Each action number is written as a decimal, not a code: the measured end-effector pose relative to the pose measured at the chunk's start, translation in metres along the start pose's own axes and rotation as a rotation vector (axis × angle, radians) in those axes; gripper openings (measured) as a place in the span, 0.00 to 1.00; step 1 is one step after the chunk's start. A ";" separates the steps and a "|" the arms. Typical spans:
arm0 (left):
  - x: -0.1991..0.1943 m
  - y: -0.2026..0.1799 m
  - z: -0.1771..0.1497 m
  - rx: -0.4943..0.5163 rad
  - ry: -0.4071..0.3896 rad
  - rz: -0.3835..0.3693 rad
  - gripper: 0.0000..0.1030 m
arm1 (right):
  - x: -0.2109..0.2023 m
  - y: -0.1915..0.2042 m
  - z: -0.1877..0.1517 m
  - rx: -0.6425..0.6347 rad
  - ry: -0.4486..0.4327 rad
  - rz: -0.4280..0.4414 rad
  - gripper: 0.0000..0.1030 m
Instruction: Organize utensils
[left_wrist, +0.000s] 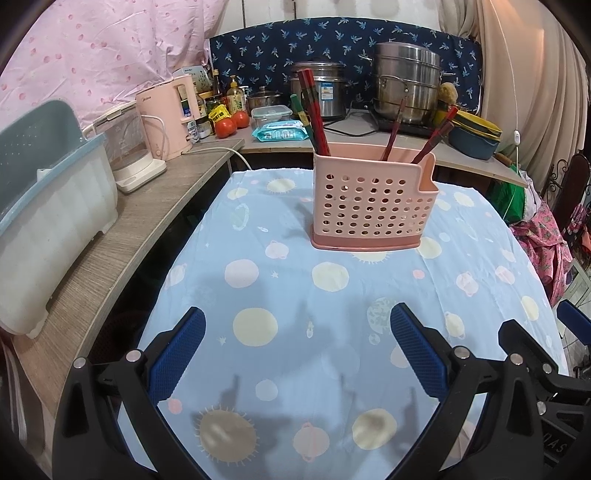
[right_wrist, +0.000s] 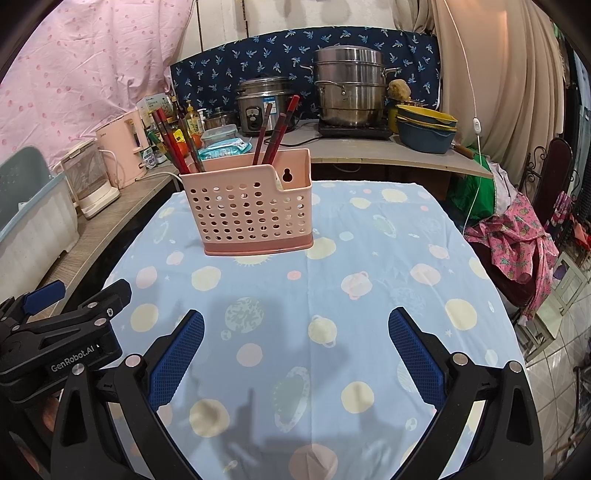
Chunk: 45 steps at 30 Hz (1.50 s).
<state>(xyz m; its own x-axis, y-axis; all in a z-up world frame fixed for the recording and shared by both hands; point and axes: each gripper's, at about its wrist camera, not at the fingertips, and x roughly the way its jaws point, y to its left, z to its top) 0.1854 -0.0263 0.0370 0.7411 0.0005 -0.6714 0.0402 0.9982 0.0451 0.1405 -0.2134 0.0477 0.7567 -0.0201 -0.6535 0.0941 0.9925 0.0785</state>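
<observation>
Left gripper hovers low over blue planet-print tablecloth, jaws spread wide, nothing between. Pink perforated utensil holder stands upright mid-table, well ahead of both grippers; red chopsticks lean inside, at both ends. Right gripper just beside left, likewise wide apart, empty.

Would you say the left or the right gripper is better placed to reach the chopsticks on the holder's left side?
Left, probably. Both the left gripper and right gripper are open and empty, but the left chopsticks in the pink holder stand nearer its line.
</observation>
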 end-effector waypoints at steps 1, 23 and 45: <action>0.000 0.000 0.000 0.000 0.001 0.001 0.93 | 0.000 0.000 0.001 0.000 0.000 0.000 0.94; 0.002 0.002 0.002 -0.001 0.003 -0.001 0.93 | 0.003 -0.012 0.000 0.007 0.005 -0.004 0.94; 0.008 0.002 0.005 -0.008 0.008 0.001 0.93 | 0.009 -0.005 0.007 -0.013 0.008 -0.005 0.94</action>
<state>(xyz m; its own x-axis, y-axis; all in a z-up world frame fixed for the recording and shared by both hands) 0.1953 -0.0242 0.0356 0.7358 0.0016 -0.6772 0.0344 0.9986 0.0398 0.1516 -0.2198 0.0470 0.7511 -0.0245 -0.6598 0.0898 0.9938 0.0653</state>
